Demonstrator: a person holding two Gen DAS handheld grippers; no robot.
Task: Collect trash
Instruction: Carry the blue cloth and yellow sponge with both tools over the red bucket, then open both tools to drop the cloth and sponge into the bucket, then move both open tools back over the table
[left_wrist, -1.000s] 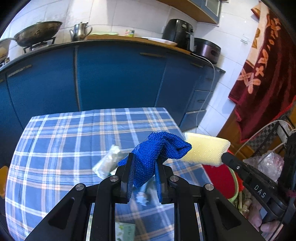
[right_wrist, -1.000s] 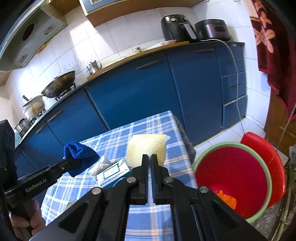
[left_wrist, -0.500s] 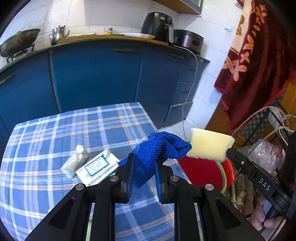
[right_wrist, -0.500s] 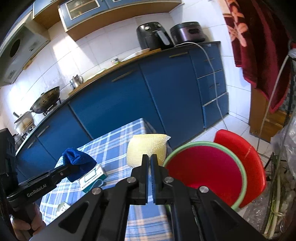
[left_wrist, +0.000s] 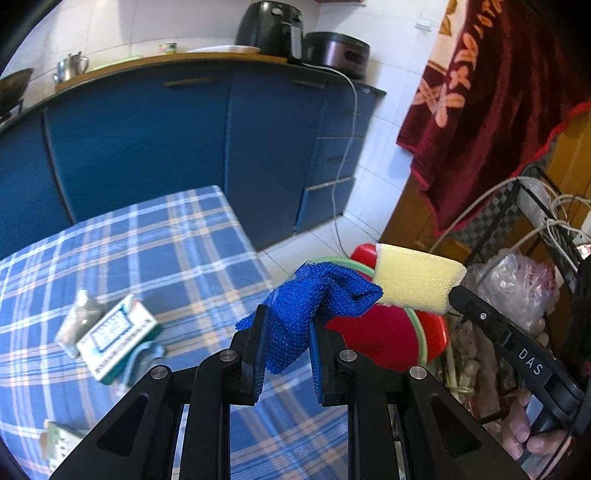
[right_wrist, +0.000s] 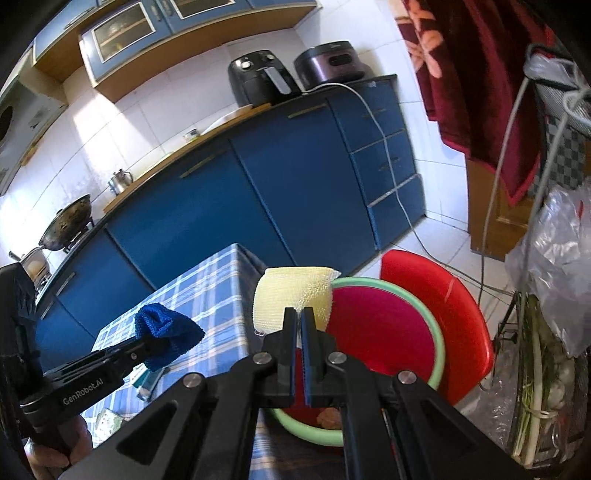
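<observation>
- Left wrist view: the left gripper (left_wrist: 286, 325) has its jaws clamped on a blue cloth (left_wrist: 314, 302), a knitted, crumpled wad bulging out above the fingertips.
- The cloth hangs in the air just off the table (left_wrist: 129, 258) edge, in front of the red bin (left_wrist: 388, 332), hiding much of the bin's mouth.
- Just right of the cloth, nearly touching it, sits a pale yellow sponge (left_wrist: 417, 280), blocky with a rough mesh skin, pinched at its lower corner by the right gripper (left_wrist: 456, 293); I can't make out its fingertips behind the sponge.
- Left of the bin, on the checked tablecloth, lie a green-and-white box (left_wrist: 114, 332) and a crinkled silvery wrapper (left_wrist: 79, 317), both blurred; print unreadable.
- Another packet (left_wrist: 59, 439) at the lower left is cut off by the frame.
- Right wrist view: the right gripper (right_wrist: 298, 321) has its jaws pressed nearly together on the sponge (right_wrist: 291, 299), which curls above the fingertips, over the bin's near left rim.
- The bin (right_wrist: 384, 332) is round, red plastic with a pale green rim and a red lid standing behind; the gripper body covers its bottom.
- Left of the bin, the left gripper (right_wrist: 151, 341) holds the cloth (right_wrist: 166, 332) over the table (right_wrist: 218, 291) corner.
</observation>
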